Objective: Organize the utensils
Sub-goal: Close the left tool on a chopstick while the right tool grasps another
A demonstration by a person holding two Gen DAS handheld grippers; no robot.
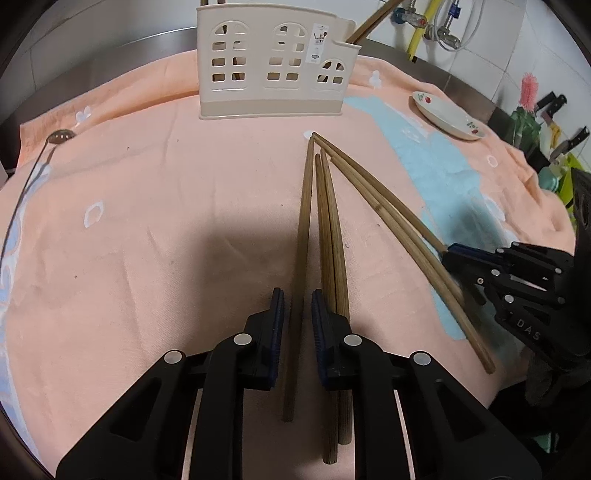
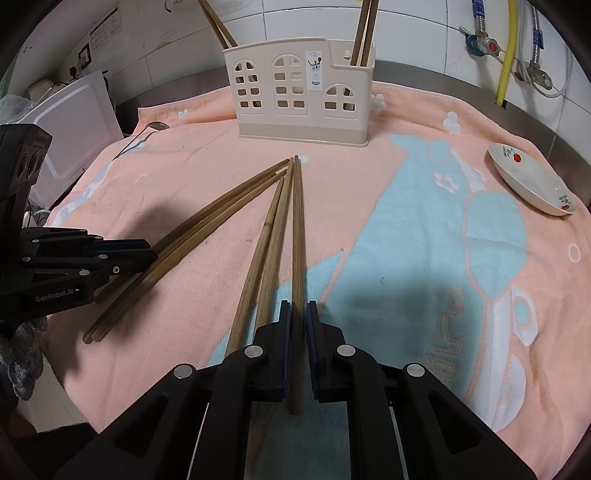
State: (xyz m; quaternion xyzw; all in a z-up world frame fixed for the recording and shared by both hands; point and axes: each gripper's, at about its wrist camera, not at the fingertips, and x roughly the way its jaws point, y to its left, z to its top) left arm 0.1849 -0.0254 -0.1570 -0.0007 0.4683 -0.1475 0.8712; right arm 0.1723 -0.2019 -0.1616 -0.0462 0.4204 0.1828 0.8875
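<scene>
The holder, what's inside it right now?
The holder has chopsticks standing in its right compartment and another pair leaning from the left. Its walls hide their lower ends and the middle section's contents.

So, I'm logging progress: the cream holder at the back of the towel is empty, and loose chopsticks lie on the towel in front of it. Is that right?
Not quite. The cream holder is not empty: standing chopsticks stick up out of it, as the right wrist view shows. The loose chopsticks do lie on the towel in front of it.
</scene>
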